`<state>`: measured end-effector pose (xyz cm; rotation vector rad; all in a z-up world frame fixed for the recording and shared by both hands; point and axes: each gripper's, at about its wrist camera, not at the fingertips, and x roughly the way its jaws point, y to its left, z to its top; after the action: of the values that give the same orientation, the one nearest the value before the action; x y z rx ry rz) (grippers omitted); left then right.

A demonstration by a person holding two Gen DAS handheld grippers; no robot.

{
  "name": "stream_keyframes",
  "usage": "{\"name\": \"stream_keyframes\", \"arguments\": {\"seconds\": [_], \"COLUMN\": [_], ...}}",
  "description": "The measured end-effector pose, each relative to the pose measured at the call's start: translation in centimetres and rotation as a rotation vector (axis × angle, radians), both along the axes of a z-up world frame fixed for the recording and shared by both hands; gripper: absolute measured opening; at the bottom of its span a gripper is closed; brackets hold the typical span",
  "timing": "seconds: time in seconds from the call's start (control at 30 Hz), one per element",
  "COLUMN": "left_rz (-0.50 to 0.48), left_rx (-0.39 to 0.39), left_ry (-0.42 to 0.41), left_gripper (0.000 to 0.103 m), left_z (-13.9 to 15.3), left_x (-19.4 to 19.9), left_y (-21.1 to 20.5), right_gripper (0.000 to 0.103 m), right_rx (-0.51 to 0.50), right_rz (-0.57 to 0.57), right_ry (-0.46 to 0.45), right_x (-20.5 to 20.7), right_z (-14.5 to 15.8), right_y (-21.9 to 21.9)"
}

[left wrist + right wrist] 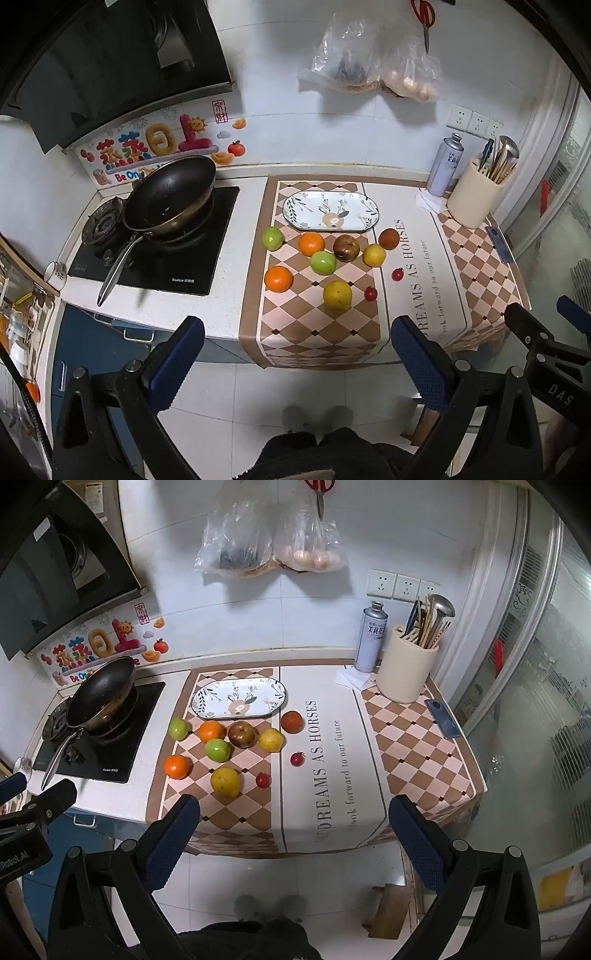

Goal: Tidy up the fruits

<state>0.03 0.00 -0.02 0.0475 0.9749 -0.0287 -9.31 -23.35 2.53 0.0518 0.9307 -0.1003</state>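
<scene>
- The wok [170, 195] is sitting on the black hob [155, 254] at the left, its long handle pointing toward the counter's front edge; a colourful wall sticker [155, 147] behind it is showing "Be On".
- The oval plate [330, 211] is lying on the checked mat [317, 325] with its long axis running left to right, painted with leaves and a deer (nothing on it).
- The fruits are sitting loose on the mat just in front of the plate: a green apple [272, 238], two oranges [311, 243] [278, 278], a second green apple [323, 262], a dark reddish-brown fruit [346, 247], two lemons [373, 255] [337, 294], a dark red fruit [388, 239] and two cherry tomatoes [370, 293] [397, 274].
- The mat's white panel is reading "DREAMS AS HORSES" and "look forward to our future", running front to back.
- A grey can [370, 637] with Chinese lettering is standing upright beside a cream utensil holder [406, 672].
- The left hand-held gripper [297, 358] and the right hand-held gripper [293, 836] are both hovering before the counter [225, 317], spread wide, grasping nothing.
</scene>
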Motion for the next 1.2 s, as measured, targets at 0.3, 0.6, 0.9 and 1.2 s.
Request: {"name": "stream_keyframes", "arguments": {"seconds": [0.3, 0.6, 0.9, 1.2], "left_rz": [0.002, 0.002, 0.000, 0.001], "left_rx": [-0.001, -0.001, -0.003, -0.004], "left_ry": [-0.001, 0.002, 0.003, 0.002], "left_gripper": [0.103, 0.103, 0.103, 0.103], "left_z": [0.01, 0.02, 0.01, -0.68], "left_x": [-0.02, -0.01, -0.02, -0.54], "left_y": [0.02, 0.04, 0.08, 0.48], "right_gripper": [0.103, 0.103, 0.103, 0.103], "right_rx": [0.004, 0.011, 0.013, 0.015], "right_rz": [0.007, 0.020, 0.020, 0.020], "right_ry": [-0.002, -0.002, 0.003, 0.000], "right_x": [-0.17, -0.02, -0.08, -0.14], "right_z": [0.13, -0.07, 0.19, 0.39], "right_y": [0.27, 0.47, 0.37, 0.31]}}
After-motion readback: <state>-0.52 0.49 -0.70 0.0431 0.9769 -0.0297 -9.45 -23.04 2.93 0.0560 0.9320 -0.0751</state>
